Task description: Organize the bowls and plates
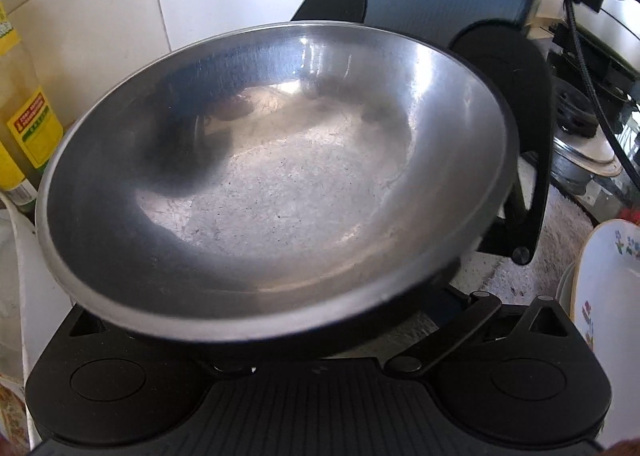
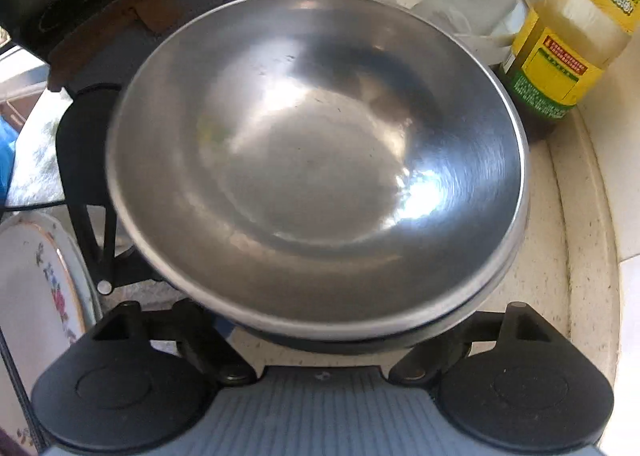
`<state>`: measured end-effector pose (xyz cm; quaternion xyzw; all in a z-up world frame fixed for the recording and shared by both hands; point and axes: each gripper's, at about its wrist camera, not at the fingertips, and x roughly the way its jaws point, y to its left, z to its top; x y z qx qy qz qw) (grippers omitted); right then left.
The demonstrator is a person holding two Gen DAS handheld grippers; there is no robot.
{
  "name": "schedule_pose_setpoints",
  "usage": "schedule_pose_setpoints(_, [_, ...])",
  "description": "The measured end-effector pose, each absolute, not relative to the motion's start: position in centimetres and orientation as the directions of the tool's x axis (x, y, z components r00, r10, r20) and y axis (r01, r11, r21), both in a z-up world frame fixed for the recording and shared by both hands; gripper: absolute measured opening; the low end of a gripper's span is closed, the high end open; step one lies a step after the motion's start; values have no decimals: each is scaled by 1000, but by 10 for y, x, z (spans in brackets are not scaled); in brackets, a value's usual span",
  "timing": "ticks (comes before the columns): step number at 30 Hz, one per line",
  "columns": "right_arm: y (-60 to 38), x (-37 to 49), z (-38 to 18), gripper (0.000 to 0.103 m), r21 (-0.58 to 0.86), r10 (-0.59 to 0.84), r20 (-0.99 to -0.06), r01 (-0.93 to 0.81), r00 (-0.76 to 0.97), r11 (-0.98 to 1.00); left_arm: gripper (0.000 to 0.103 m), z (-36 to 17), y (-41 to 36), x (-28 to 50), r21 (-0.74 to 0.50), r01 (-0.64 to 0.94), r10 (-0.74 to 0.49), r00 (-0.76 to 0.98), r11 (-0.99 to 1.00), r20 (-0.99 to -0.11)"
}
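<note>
Here the steel bowl [image 1: 276,176] lies squarely ahead between both tools; whether either tool grips it cannot be told.

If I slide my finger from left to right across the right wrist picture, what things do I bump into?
Flowered plate → steel bowl → yellow oil bottle.

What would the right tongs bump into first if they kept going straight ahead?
Most likely the steel bowl. It fills the view right ahead of the right tongs, hiding their tips. How close it is, I can't tell.
</note>
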<state>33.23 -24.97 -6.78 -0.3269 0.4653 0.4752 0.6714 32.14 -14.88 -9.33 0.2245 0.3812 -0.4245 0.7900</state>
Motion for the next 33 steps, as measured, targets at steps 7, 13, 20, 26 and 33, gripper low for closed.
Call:
schedule_pose_setpoints(7, [-246, 325, -66, 83, -58, 343, -920, -932, 189, 357, 103, -89, -150, 328, 35, 817, -485, 375, 576, -790])
schedule_pose_setpoints(13, [-242, 312, -63, 83, -56, 346, -916, -917, 205, 394, 103, -85, -154, 325, 60, 823, -471, 381, 564, -796])
schedule_pose_setpoints(20, [-240, 313, -46, 83, -74, 369, -897, -906, 243, 416, 103, -82, -149, 322, 73, 822, -473, 395, 564, -788])
schedule_pose_setpoints(26, [-246, 292, -26, 83, -93, 374, -886, -894, 275, 437, 103, -70, -138, 310, 94, 820, -476, 417, 565, -774])
schedule_pose_setpoints(33, [-258, 253, 2, 83, -135, 361, -873, -874, 327, 466, 103, -61, -135, 301, 124, 827, -484, 435, 548, -759])
